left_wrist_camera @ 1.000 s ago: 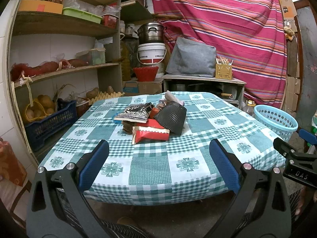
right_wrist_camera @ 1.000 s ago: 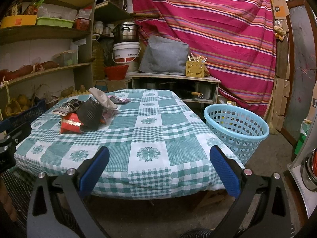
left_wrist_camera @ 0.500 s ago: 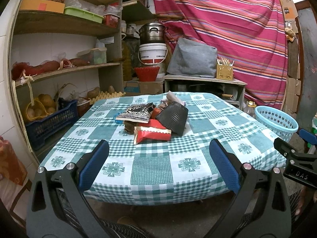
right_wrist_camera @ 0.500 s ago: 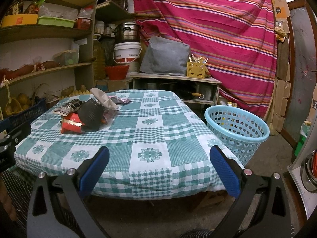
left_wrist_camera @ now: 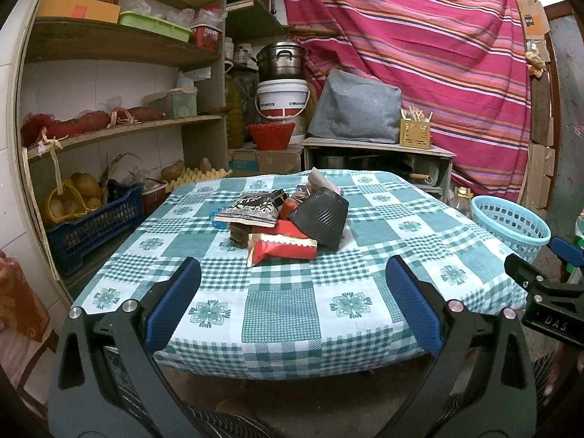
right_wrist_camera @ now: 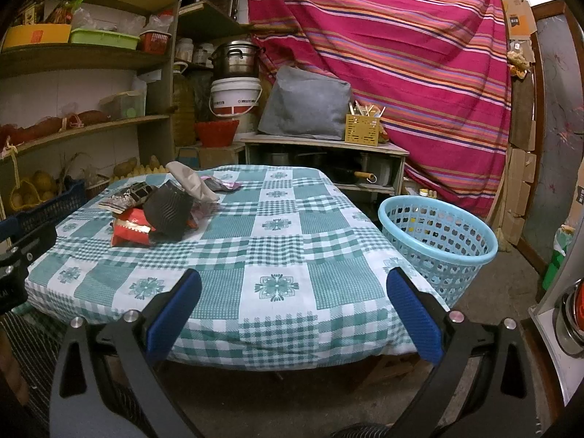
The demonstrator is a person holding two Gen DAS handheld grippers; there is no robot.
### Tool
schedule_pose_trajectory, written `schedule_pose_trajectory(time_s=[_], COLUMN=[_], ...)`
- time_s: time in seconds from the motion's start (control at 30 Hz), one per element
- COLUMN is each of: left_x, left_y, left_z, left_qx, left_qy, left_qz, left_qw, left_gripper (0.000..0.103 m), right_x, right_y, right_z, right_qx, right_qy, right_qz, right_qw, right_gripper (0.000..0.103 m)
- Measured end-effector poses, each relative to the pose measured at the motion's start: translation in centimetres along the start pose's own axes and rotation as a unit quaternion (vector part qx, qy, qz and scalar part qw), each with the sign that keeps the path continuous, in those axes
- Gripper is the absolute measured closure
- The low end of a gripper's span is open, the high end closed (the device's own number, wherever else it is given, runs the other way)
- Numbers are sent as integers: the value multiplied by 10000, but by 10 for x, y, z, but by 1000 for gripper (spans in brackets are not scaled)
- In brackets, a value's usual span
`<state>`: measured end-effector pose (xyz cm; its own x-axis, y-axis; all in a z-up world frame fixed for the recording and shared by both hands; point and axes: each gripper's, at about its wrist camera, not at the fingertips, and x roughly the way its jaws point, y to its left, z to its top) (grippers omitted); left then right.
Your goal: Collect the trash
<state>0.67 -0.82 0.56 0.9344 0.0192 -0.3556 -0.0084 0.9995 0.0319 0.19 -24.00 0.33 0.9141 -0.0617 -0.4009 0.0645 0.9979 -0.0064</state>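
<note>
Green-white checked tablecloth (left_wrist_camera: 281, 310), red wrapper (left_wrist_camera: 281, 246), pale blue basket (right_wrist_camera: 438, 241), magenta striped curtain (right_wrist_camera: 383, 47)

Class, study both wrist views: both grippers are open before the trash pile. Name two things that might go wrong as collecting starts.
1. The trash pile is heaped: pulling the red wrapper may topple the black ribbed bag leaning over it.
2. The blue basket stands on the floor beyond the table's edge; a loosely gripped wrapper might drop short of it.
</note>
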Motion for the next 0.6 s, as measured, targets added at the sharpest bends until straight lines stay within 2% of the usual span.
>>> schedule_pose_trajectory(time_s=[0.6], left_x=[25], left_y=[8], left_z=[7], left_qx=[-53], left_qy=[110], left_qz=[87], left_qw=[9999], left_gripper=[5], right_x=[20], right_y=[-4], right_z=[10], right_qx=[-25], right_qy=[-2], right_qz=[-82], right_qw=[10000], right_gripper=[4])
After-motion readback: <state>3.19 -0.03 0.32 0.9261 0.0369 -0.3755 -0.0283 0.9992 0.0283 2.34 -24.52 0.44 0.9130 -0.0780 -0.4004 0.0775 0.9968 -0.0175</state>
